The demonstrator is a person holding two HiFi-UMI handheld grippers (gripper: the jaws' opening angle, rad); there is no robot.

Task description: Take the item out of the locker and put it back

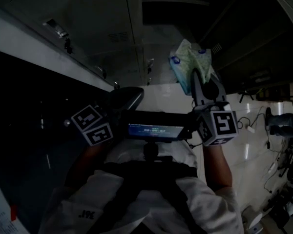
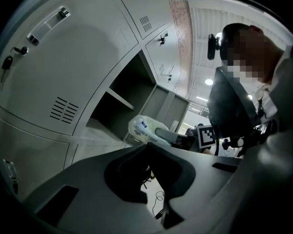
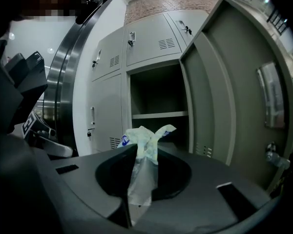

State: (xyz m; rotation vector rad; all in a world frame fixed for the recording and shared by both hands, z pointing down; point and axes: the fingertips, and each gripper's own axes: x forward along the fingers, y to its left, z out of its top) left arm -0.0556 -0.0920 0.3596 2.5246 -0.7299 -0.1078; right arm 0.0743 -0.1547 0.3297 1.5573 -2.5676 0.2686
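Note:
A crumpled white plastic bag with blue print (image 1: 189, 62) hangs in the air, and my right gripper (image 1: 198, 77) is shut on its top. In the right gripper view the bag (image 3: 142, 155) is pinched between the jaws and points at the open locker (image 3: 158, 126), whose shelf and dark inside show just behind it. My left gripper (image 1: 123, 99) is held lower at the left, shut with nothing in it. Its own view shows the tips (image 2: 147, 145) meeting, with the bag (image 2: 142, 129) and the open locker compartment (image 2: 118, 109) beyond.
The locker's door (image 3: 219, 96) stands swung out to the right of the opening. Closed grey lockers (image 2: 53, 77) fill the wall to the left and above. A lit screen (image 1: 155, 130) sits on my chest rig. Cables (image 1: 251, 123) lie on the pale floor at right.

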